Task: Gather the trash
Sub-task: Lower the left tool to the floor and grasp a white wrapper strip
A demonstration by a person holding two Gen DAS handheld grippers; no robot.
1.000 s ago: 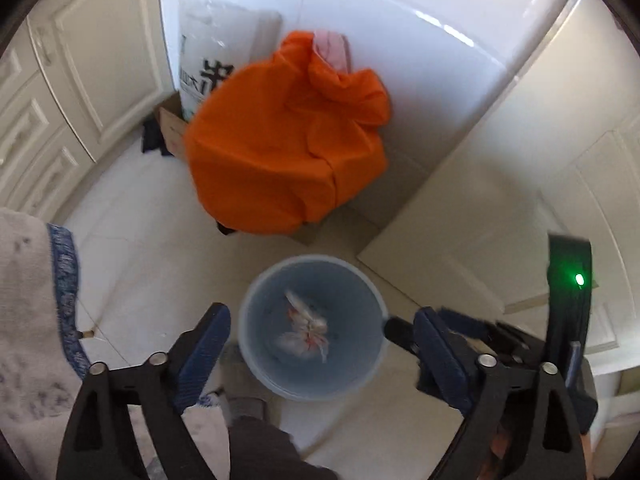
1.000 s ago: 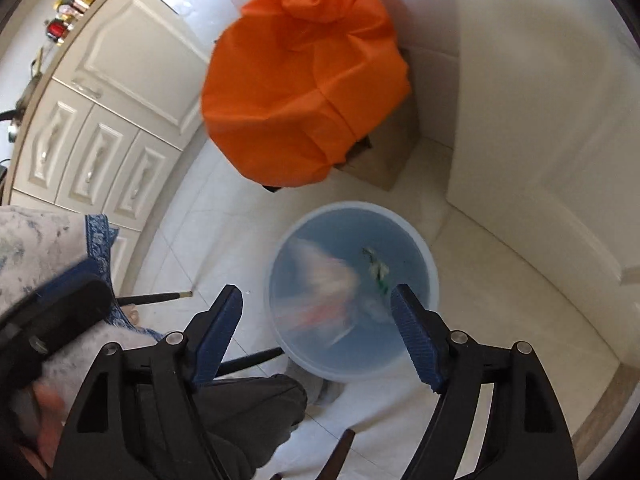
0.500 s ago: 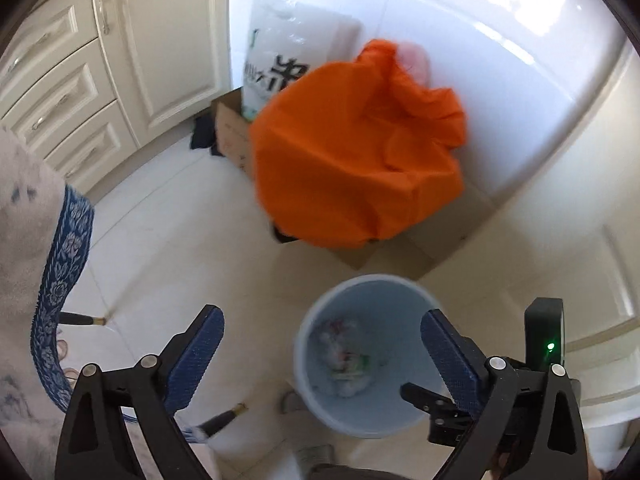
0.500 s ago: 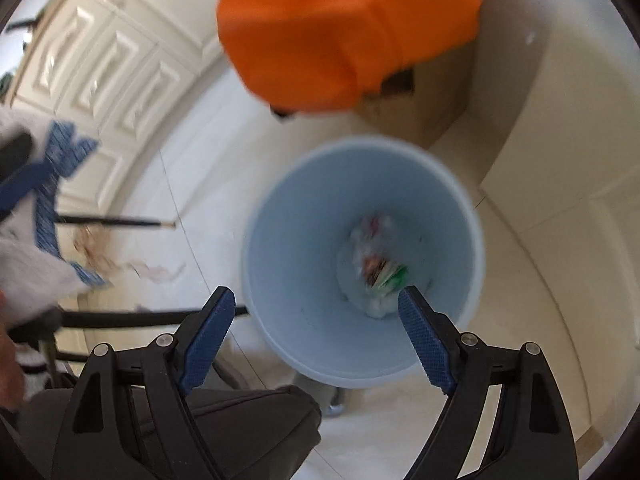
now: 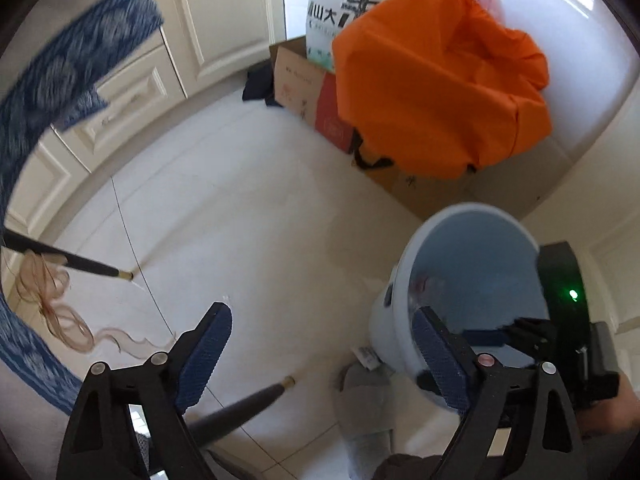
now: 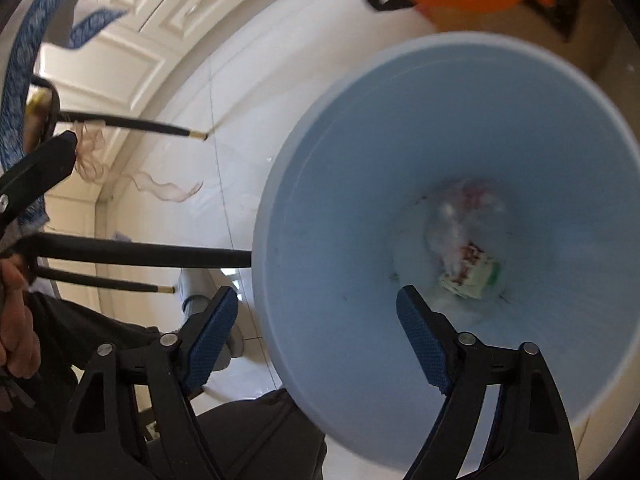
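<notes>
The light blue bin (image 6: 400,128) fills most of the right wrist view, with crumpled trash (image 6: 468,248) lying on its bottom. My right gripper (image 6: 316,338) straddles the bin's near rim, one finger outside and one inside. Its jaws are closing, and the pads stand apart from the wall. In the left wrist view the bin (image 5: 472,272) stands at the right. My left gripper (image 5: 324,356) hangs over bare floor beside it, its right finger overlapping the bin's outer wall. Its jaws are closing with nothing gripped. The right gripper's black body (image 5: 564,304) shows past the bin.
An orange bag (image 5: 436,92) lies over a cardboard box (image 5: 304,88) by the wall, with a white sack (image 5: 340,4) behind. Black chair legs (image 5: 92,266) and a blue patterned cloth (image 5: 60,72) are at the left. A grey slipper (image 5: 364,412) is near the bin, cream cabinets (image 5: 192,32) behind.
Both grippers have sunk toward the floor. The bin has grown to fill the right wrist view and slid right in the left wrist view. The trash seen falling now lies on the bin's bottom.
</notes>
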